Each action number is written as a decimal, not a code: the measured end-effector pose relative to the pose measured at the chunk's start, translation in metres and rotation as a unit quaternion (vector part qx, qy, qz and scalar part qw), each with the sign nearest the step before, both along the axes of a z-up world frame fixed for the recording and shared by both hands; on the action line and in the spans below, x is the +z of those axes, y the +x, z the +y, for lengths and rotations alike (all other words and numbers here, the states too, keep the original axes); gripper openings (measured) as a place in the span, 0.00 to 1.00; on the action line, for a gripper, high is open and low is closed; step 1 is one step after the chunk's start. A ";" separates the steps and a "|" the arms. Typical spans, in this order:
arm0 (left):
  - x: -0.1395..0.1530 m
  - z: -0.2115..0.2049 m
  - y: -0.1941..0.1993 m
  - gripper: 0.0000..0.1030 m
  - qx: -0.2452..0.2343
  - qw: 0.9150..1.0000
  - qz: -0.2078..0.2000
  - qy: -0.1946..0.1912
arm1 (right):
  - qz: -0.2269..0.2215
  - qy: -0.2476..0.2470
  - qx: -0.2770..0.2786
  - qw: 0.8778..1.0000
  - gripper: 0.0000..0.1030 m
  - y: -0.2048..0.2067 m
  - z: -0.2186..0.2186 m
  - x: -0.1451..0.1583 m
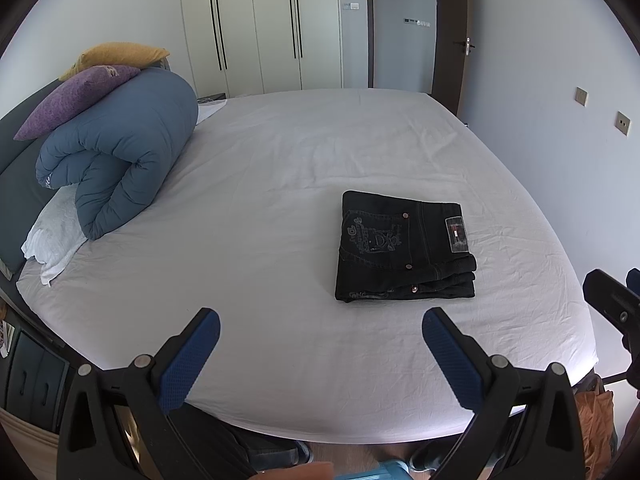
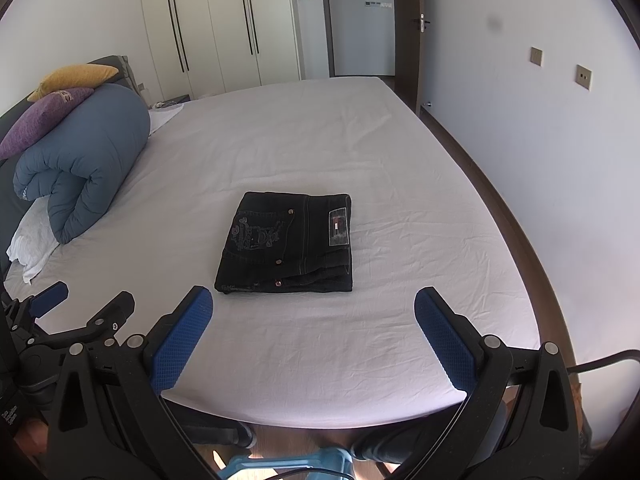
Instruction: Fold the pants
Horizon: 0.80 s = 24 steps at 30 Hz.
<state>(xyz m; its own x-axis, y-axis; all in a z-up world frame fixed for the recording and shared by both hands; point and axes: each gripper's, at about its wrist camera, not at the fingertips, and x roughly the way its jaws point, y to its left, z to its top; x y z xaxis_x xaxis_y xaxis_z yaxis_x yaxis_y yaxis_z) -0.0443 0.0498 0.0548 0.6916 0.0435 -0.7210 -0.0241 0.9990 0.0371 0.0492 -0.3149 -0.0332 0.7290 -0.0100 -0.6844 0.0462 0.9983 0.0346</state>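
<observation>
Dark denim pants lie folded into a compact rectangle on the white bed sheet, back pocket embroidery and a waistband label facing up. In the right wrist view the pants sit just ahead, centred. My left gripper hovers over the near edge of the bed, open, its blue pads wide apart and holding nothing; the pants are ahead and to its right. My right gripper is also open and empty, a short way back from the pants. The left gripper shows at the lower left of the right wrist view.
A rolled blue duvet with a purple pillow and a yellow pillow lies at the head of the bed on the left. White wardrobes and a doorway stand behind. A wall runs along the bed's right side.
</observation>
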 end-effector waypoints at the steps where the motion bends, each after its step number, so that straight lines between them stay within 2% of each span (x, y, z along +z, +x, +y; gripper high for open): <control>1: 0.000 0.000 0.000 1.00 0.000 1.000 0.000 0.000 | 0.000 0.000 0.000 1.000 1.00 0.000 0.000 -0.001; 24: -0.004 0.003 0.001 1.00 -0.005 1.000 0.005 -0.002 | 0.006 0.001 0.003 1.000 1.00 0.001 -0.002 -0.008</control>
